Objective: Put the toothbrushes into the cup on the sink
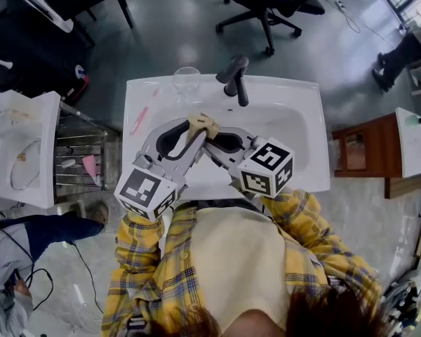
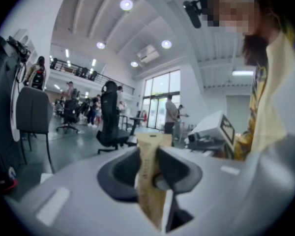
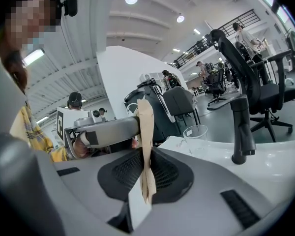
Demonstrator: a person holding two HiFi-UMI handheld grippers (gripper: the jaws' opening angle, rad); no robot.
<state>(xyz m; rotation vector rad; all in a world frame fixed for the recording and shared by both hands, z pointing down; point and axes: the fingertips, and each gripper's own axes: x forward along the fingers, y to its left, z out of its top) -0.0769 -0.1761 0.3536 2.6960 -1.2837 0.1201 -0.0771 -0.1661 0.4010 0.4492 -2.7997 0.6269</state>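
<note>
Hanging above the basin of the sink [image 1: 295,118], a tan paper packet [image 1: 202,125] is being pinched from two sides. The left gripper [image 1: 193,128] is reaching in from the lower left and the right gripper [image 1: 210,133] from the lower right, their tips meeting at the packet, both pointing nearly level. In each gripper view the jaws are pressing flat on the paper, which is standing upright between them. A pink toothbrush [image 1: 142,114] is lying on the sink's left rim, well apart from both grippers. A clear cup [image 1: 186,83] is standing on the back rim beyond the packet, just left of the black tap [image 1: 235,79].
</note>
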